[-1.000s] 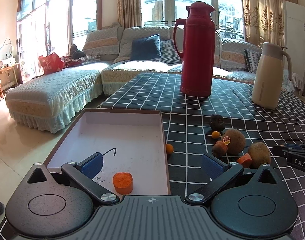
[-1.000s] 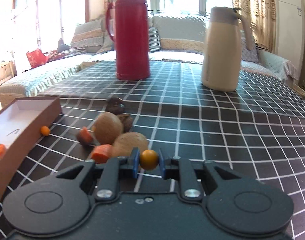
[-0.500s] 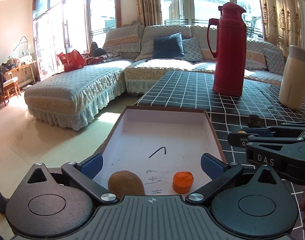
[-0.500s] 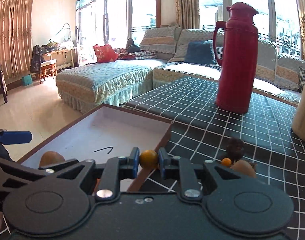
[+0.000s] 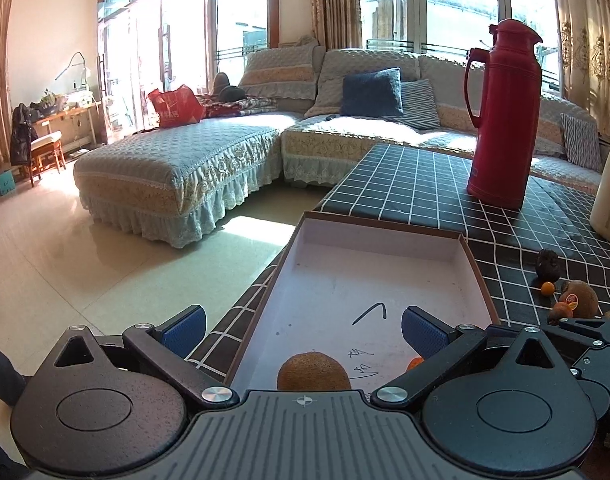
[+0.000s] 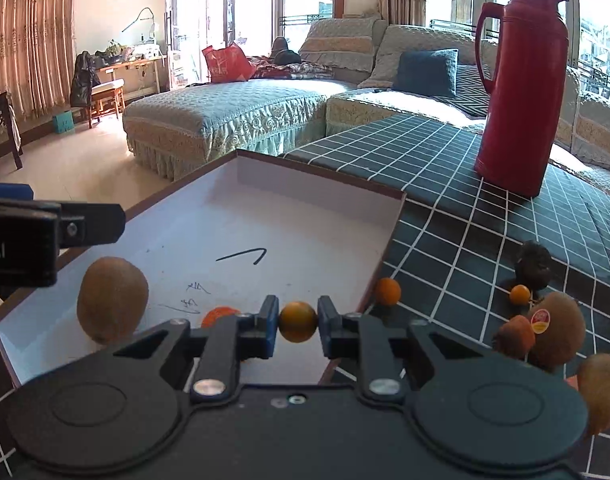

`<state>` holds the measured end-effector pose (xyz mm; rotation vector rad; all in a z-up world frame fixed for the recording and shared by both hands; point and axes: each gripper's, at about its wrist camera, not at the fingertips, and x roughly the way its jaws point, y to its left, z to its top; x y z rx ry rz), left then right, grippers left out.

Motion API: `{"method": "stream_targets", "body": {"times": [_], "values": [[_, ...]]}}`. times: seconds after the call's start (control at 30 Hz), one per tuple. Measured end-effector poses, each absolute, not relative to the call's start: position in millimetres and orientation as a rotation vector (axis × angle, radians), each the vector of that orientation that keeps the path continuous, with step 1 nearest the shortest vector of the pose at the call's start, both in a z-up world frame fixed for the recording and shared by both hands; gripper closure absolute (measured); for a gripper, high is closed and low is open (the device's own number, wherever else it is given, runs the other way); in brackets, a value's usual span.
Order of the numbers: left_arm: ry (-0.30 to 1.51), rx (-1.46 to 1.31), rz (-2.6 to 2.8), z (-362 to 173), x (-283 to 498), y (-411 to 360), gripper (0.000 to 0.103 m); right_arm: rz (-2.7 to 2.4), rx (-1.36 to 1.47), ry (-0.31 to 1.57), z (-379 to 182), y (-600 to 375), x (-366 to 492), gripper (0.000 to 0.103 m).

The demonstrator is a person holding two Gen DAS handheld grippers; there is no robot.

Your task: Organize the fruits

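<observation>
Over the box (image 6: 313, 216), right jaws opening around one kumquat (image 6: 298, 321); left jaws released.

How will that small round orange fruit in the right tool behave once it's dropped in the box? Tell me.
The small orange fruit, between the opening right tool, looks smooth and round: likely rolls across the box until a wall stops it. Probably light and easily bruised.
</observation>
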<state>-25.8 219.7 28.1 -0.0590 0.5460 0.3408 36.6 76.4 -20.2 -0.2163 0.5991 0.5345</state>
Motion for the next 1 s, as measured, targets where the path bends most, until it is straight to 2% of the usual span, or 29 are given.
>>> {"method": "stream_targets", "body": {"times": [0.07, 0.13, 0.17, 0.2, 0.37, 0.43, 0.5, 0.6, 0.77, 1.0], "values": [[0.545, -0.054, 0.337, 28, -24, 216, 0.0, 0.534, -0.213, 0.582, -20, 74, 30, 0.071], [0.548, -0.048, 0.331, 28, -23, 213, 0.0, 0.533, -0.203, 0.552, -15, 69, 25, 0.062], [0.549, -0.045, 0.328, 28, -23, 210, 0.0, 0.528, -0.202, 0.534, -12, 66, 21, 0.049], [0.551, -0.045, 0.326, 28, -22, 209, 0.0, 0.525, -0.2, 0.516, -8, 62, 17, 0.045], [0.549, -0.038, 0.29, 28, -17, 187, 0.0, 0.489, -0.193, 0.435, 16, 12, -8, 0.044], [0.549, -0.03, 0.262, 29, -14, 173, 0.0, 0.459, -0.182, 0.423, 23, -22, -17, 0.039], [0.539, -0.022, 0.228, 31, -12, 157, 0.0, 0.395, -0.181, 0.407, 28, -57, -27, 0.026], [0.535, 0.002, 0.172, 31, -7, 126, 0.0, 0.307, -0.151, 0.405, 30, -106, -40, 0.017], [0.529, 0.085, 0.093, 23, 0, 64, 0.0, 0.197, -0.046, 0.403, 28, -167, -50, 0.015], [0.508, 0.08, 0.039, 12, 14, 8, 0.0, 0.156, -0.005, 0.4, 25, -200, -61, 0.015]]}}
